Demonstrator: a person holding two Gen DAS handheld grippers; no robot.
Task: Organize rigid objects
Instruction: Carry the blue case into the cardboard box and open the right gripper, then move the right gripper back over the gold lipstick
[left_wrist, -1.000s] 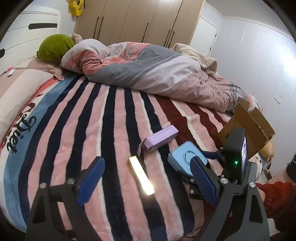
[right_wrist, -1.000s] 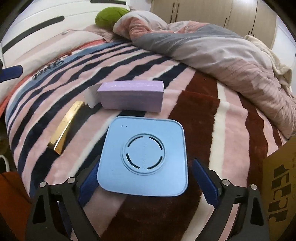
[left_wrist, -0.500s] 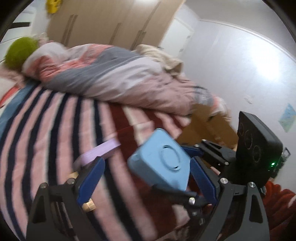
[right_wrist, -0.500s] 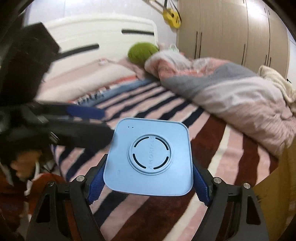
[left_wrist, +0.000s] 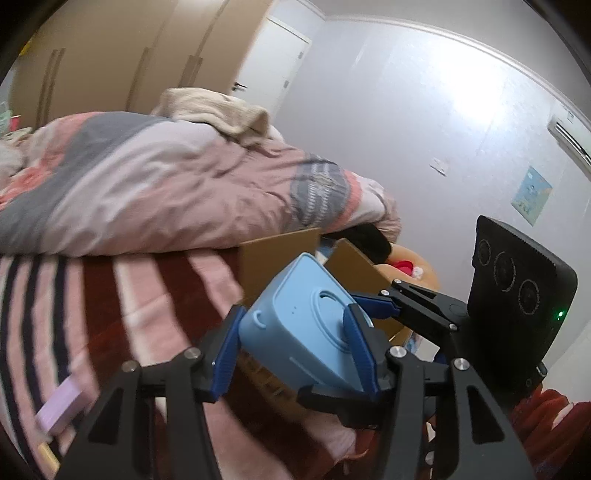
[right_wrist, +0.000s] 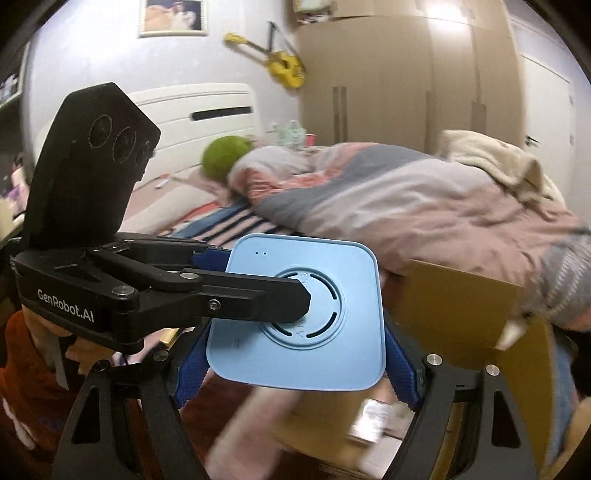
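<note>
Though tilted, blue square box (right_wrist: 314, 317) shows a circular emblem.

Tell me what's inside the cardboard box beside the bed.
In the left wrist view, the cardboard box shows something red and a white bit near its far edge; the blue device hides the rest. The right view shows a blurred small white item.

The blue box (right_wrist: 295, 317) looks like smooth matt plastic. The cardboard box (right_wrist: 458, 306) is plain brown paperboard, and the striped blanket (left_wrist: 92, 314) is soft fuzzy cloth. The quilt (left_wrist: 147, 184) is wrinkled cotton-like fabric.
</note>
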